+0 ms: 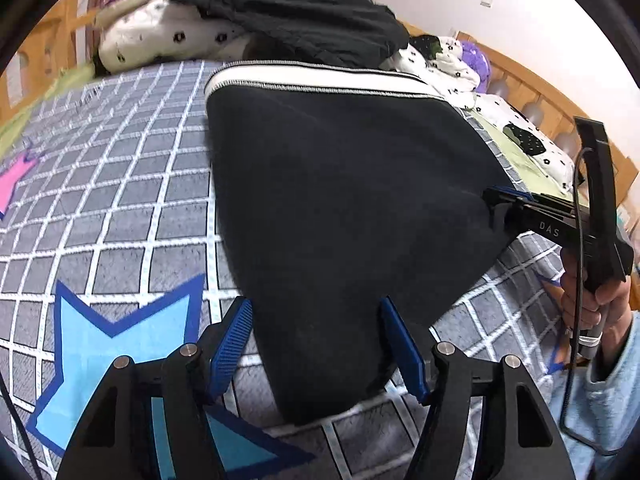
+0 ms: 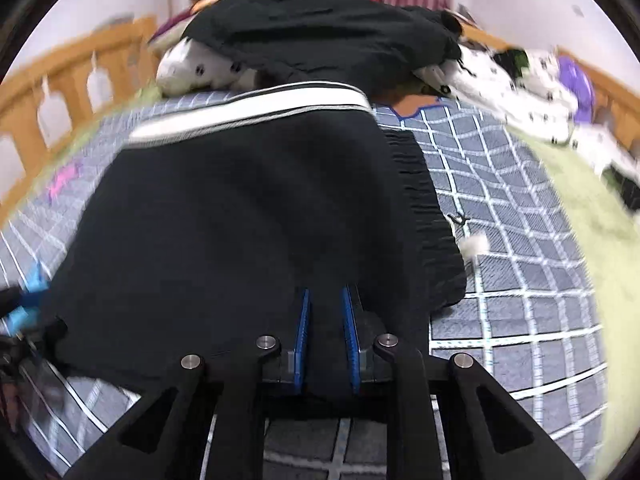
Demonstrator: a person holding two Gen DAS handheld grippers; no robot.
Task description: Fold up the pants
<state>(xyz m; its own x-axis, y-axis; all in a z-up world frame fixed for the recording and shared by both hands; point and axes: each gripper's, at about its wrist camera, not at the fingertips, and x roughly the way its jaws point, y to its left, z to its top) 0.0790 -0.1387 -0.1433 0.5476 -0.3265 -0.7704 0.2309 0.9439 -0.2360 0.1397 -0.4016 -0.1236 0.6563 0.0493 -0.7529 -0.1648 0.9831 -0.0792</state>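
Black pants (image 1: 340,208) with a white side stripe (image 1: 320,78) lie folded on the checked bed cover. My left gripper (image 1: 316,312) is open, its blue fingers either side of the near corner of the pants, which lies between them. My right gripper (image 1: 494,198) is shut on the right edge of the pants. In the right wrist view the pants (image 2: 248,216) spread ahead, the ribbed waistband (image 2: 428,216) at right, and the right gripper (image 2: 326,300) pinches the cloth between its blue pads.
The grey checked cover (image 1: 120,184) has a blue star (image 1: 112,344) and a pink star (image 1: 10,184). A pile of black clothes (image 1: 288,12) and white patterned bedding (image 1: 168,40) lies at the far end. Wooden bed rails (image 2: 60,96) border the bed.
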